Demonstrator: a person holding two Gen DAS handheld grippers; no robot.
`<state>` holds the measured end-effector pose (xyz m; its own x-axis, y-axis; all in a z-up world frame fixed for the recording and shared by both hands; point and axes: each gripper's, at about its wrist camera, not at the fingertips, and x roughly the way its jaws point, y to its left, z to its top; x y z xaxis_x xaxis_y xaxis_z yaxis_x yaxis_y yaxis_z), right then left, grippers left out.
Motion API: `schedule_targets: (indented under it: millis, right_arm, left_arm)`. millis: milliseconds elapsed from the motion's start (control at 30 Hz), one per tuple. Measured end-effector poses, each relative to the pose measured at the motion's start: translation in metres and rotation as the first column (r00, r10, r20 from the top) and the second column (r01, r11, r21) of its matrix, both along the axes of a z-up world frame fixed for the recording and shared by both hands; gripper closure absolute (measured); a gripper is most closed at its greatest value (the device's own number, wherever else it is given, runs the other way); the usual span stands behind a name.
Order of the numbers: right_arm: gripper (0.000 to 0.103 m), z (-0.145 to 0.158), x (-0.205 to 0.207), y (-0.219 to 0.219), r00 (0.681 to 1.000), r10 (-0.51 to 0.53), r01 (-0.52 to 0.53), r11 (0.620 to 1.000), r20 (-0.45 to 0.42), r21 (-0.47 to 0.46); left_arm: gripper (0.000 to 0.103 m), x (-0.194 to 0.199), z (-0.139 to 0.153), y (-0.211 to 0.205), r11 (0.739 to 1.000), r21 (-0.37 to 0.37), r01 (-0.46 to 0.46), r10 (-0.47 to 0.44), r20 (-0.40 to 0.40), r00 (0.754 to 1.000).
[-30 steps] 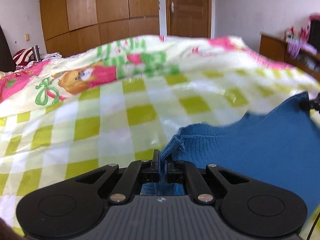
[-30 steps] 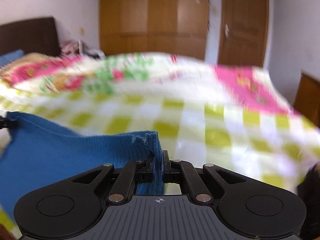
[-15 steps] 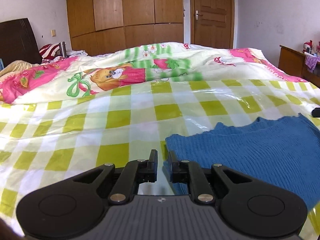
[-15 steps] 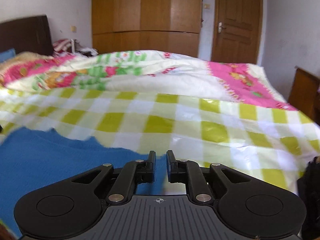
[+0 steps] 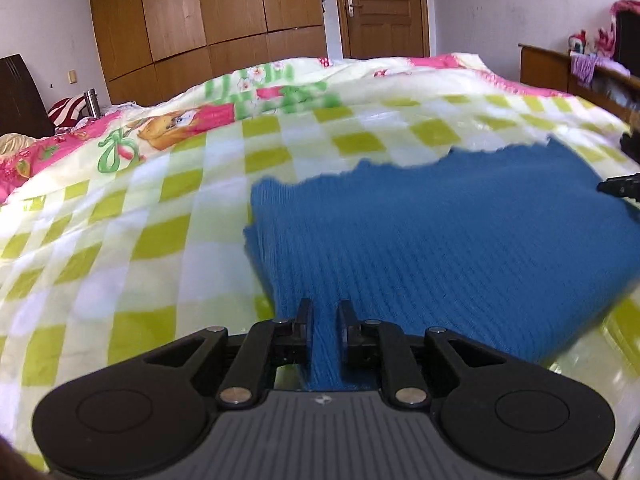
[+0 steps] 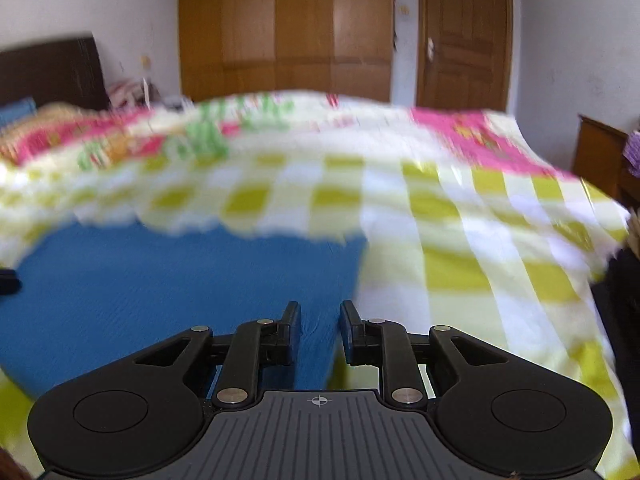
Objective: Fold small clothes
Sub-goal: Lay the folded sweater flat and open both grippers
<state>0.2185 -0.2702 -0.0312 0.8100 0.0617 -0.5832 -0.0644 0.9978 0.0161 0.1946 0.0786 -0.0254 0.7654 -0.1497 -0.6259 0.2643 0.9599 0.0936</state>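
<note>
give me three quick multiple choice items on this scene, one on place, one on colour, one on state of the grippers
1. The blue knitted garment lies on:
A a wooden desk
B the green-and-white checked bed cover
C the floor

2. The wardrobe behind the bed is:
A brown wood
B white
C grey metal

3. The left gripper and right gripper are:
A both shut on cloth
B one open, one shut
C both open

Answers:
1 B, the knit lies flat on the checks.
2 A, wooden panels show.
3 C, a gap shows between each pair of fingers.

My left gripper [image 5: 323,312] has its fingers apart, pointing forward and held low. My right gripper [image 6: 320,314] is also parted, a little wider, at similar height.
</note>
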Motion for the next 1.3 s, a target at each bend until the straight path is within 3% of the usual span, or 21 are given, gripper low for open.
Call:
schedule_targets:
  millis: [133, 267, 433, 500, 633, 833, 967, 1133, 1200, 1233, 1300]
  right_arm:
    - [0.076, 0.008, 0.0, -0.026, 0.997, -0.057, 0.066, 0.974, -0.045, 0.217]
    - [0.07, 0.015, -0.017, -0.037, 0.996, -0.036, 0.062, 0.946, -0.087, 0.317]
    - [0.068, -0.004, -0.028, -0.051, 0.981, -0.005, 0.099, 0.875, -0.196, 0.475]
    - [0.067, -0.012, -0.026, -0.055, 0.977, -0.007, 0.115, 0.859, -0.214, 0.498]
    - [0.067, -0.017, -0.013, -0.062, 0.978, 0.026, 0.095, 0.827, -0.207, 0.554]
    - [0.063, -0.025, 0.018, -0.062, 0.962, 0.163, 0.009, 0.78, -0.217, 0.626]
    - [0.062, -0.03, 0.034, -0.066, 0.958, 0.194, 0.006, 0.726, -0.213, 0.688]
    - [0.059, -0.039, 0.05, -0.058, 0.959, 0.206, 0.011, 0.66, -0.195, 0.751]
    - [0.066, -0.035, 0.048, -0.053, 0.963, 0.196, 0.002, 0.683, -0.186, 0.73]
    - [0.075, -0.034, 0.046, -0.053, 0.962, 0.193, 0.006, 0.692, -0.193, 0.722]
    - [0.08, -0.032, 0.038, -0.058, 0.962, 0.193, 0.013, 0.673, -0.193, 0.74]
  left_arm:
    - [0.071, -0.007, 0.018, -0.001, 1.0, -0.005, -0.007, 0.007, 0.021, 1.0]
    - [0.071, -0.013, 0.034, -0.004, 1.0, -0.028, 0.012, -0.011, 0.064, 0.998]
    - [0.071, -0.01, 0.018, -0.025, 0.998, 0.014, 0.058, -0.058, 0.005, 0.998]
    - [0.071, -0.008, 0.009, -0.026, 0.998, 0.02, 0.058, -0.058, -0.023, 0.998]
    - [0.071, -0.01, 0.016, -0.026, 0.998, 0.01, 0.061, -0.061, -0.003, 0.998]
    - [0.071, 0.0, 0.016, -0.032, 0.997, -0.001, 0.072, -0.072, -0.006, 0.997]
    - [0.071, 0.006, 0.018, -0.037, 0.996, -0.049, 0.076, -0.077, -0.004, 0.997]
    - [0.071, 0.013, 0.015, -0.051, 0.997, -0.026, 0.074, -0.074, -0.002, 0.997]
    - [0.07, 0.012, 0.014, -0.056, 0.997, 0.009, 0.083, -0.083, 0.0, 0.997]
    - [0.07, 0.011, 0.013, -0.057, 0.996, 0.022, 0.085, -0.084, -0.005, 0.996]
    - [0.071, 0.008, 0.011, -0.058, 0.997, 0.019, 0.08, -0.079, -0.026, 0.996]
